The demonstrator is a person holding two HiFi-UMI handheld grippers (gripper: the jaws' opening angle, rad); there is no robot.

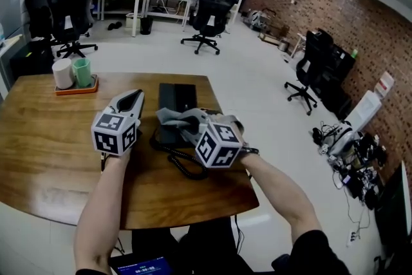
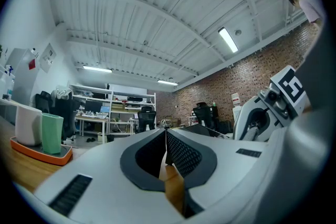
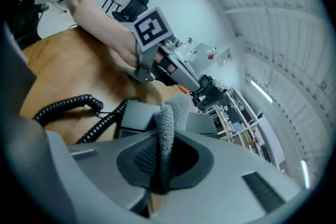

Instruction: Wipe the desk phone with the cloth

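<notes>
Wooden table [image 1: 38,158], open office behind. Black desk phone [image 1: 177,94] lies by the far right corner. My right gripper [image 3: 161,162] is clamped on the grey terry cloth [image 3: 169,120] over the phone's near end. My left gripper [image 2: 166,136] is closed and empty just beside the phone. Judgement: flatten the cloth, stroke lengthwise, keep clear of the black coiled cord [image 3: 63,107].

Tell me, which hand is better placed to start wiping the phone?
Right. The right tool is shut on the grey cloth at the phone; the left tool is shut on nothing, off to the phone's side.
</notes>
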